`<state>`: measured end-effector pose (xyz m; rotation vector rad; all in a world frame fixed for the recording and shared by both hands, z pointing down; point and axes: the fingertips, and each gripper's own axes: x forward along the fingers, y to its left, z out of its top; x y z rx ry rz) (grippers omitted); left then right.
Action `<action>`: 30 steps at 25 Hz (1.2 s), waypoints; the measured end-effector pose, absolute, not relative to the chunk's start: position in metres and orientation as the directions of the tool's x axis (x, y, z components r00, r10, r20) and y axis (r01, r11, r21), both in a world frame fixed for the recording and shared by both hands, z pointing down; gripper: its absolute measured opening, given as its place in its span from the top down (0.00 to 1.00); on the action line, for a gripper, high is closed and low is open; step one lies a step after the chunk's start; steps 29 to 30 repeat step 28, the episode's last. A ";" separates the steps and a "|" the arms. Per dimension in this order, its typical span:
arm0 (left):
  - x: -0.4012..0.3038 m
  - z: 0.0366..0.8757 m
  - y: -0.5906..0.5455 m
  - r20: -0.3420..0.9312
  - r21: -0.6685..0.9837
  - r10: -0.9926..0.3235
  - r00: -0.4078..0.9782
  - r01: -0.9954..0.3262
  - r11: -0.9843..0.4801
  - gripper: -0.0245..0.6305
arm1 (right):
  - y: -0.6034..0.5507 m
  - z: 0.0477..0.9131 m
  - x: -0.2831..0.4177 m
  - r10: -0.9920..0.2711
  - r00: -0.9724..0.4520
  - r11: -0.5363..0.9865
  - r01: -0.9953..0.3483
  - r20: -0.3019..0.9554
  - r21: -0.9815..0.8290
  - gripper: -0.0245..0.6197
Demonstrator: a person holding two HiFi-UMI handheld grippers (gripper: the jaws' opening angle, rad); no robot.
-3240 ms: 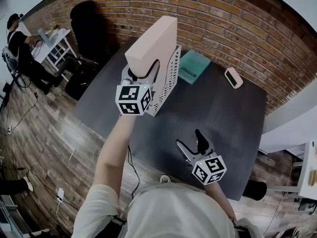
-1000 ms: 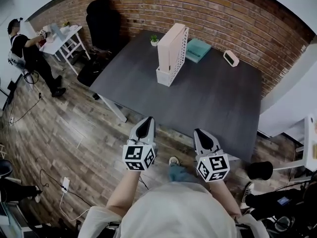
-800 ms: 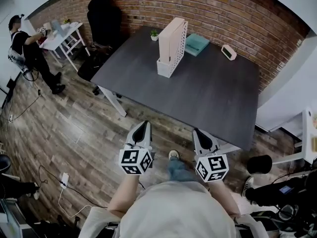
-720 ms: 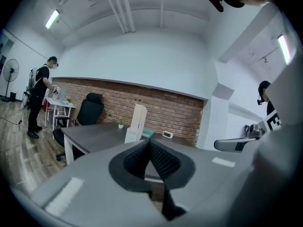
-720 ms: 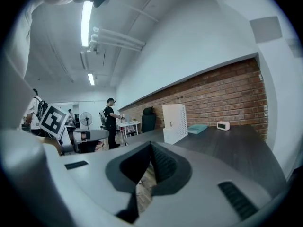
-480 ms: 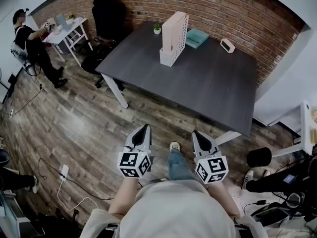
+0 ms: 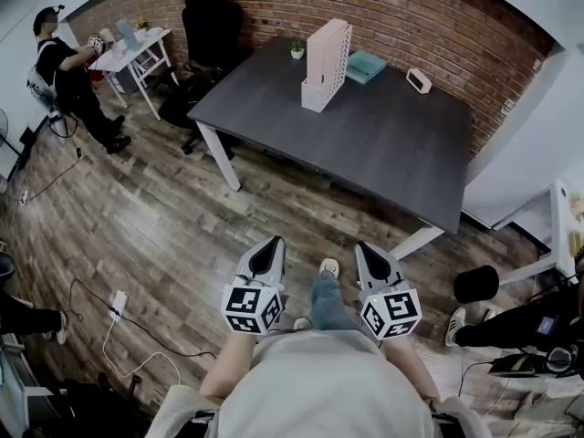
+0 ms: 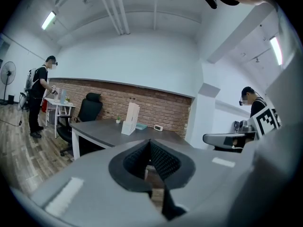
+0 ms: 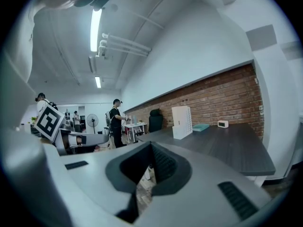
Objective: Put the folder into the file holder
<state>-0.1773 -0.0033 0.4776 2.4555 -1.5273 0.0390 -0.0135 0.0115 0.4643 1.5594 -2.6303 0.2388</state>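
On one dark table (image 7: 383, 153) stands one file holder (image 7: 314, 98) holding one folder (image 7: 321, 51).

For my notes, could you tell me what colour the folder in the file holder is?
Pale pink folder, head view.

Nothing here can be read as a word, number or brand. The cubes on the left gripper (image 7: 271, 247) and right gripper (image 7: 367, 249) carry only black-and-white square patterns (codes, not letters). The small white device (image 7: 419, 80) and the teal book (image 7: 365, 66) on the table (image 7: 383, 153) are too small to read.
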 end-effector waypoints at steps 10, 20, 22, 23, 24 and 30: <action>-0.175 0.480 0.002 0.160 0.203 -0.875 0.457 -0.882 -0.424 0.95 | 0.021 0.464 -0.013 -0.876 -0.461 0.458 -0.887 0.144 -0.055 0.96; -0.177 0.480 0.001 0.173 0.207 -0.865 0.470 -0.876 -0.435 0.95 | 0.018 0.465 -0.015 -0.874 -0.465 0.459 -0.886 0.144 -0.069 0.96; -0.178 0.481 0.001 0.173 0.205 -0.866 0.469 -0.877 -0.434 0.95 | 0.017 0.467 -0.016 -0.873 -0.466 0.461 -0.885 0.143 -0.067 0.96; -0.178 0.482 0.001 0.173 0.206 -0.866 0.469 -0.877 -0.433 0.95 | 0.016 0.467 -0.017 -0.873 -0.466 0.462 -0.885 0.143 -0.067 0.96; -0.179 0.483 0.000 0.174 0.206 -0.867 0.467 -0.878 -0.432 0.95 | 0.015 0.468 -0.017 -0.873 -0.467 0.462 -0.884 0.143 -0.067 0.96; -0.183 0.486 -0.004 0.181 0.209 -0.868 0.462 -0.881 -0.426 0.95 | 0.010 0.470 -0.018 -0.872 -0.468 0.462 -0.884 0.145 -0.074 0.96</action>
